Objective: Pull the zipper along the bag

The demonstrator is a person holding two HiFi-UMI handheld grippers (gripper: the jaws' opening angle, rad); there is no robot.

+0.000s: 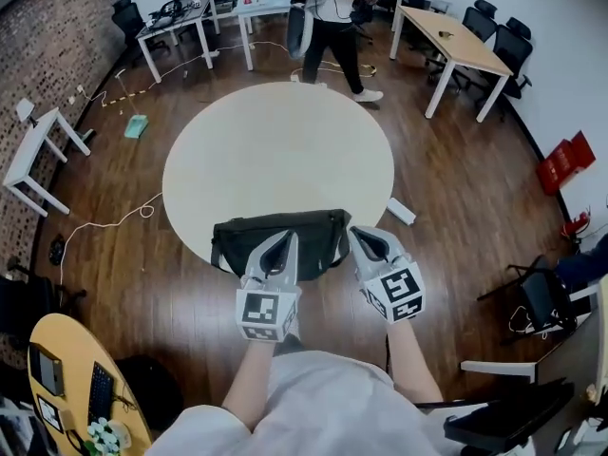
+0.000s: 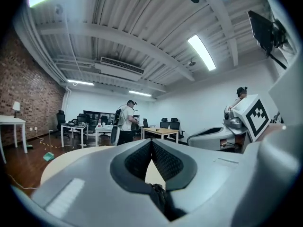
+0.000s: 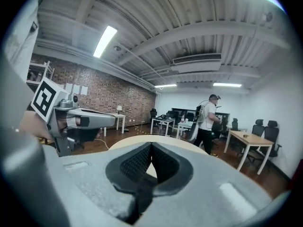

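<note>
The dark bag (image 1: 318, 231) is lying flat at the near edge of the round cream bench (image 1: 275, 150), with its long side turned toward the person. That is keeping its whole length within reach of both hands. The zipper is too small to make out from the head view, so I cannot say where its pull is sitting.

The left gripper (image 1: 285, 243) is hovering over the bag's near left part and the right gripper (image 1: 366, 240) over its near right end. Both are pointing away from the person across the bench. Whether either is touching the fabric I cannot tell.

Each gripper's own view is showing its jaws meeting at the tips, with nothing between them, only the pale bench top showing behind. So neither gripper is holding the bag or the pull. By my judgement the grip is not yet made: one gripper would need to steady the bag while the other opens and takes the pull.

A person (image 1: 332, 22) is standing well apart, among the far desks (image 1: 456, 41).
</note>
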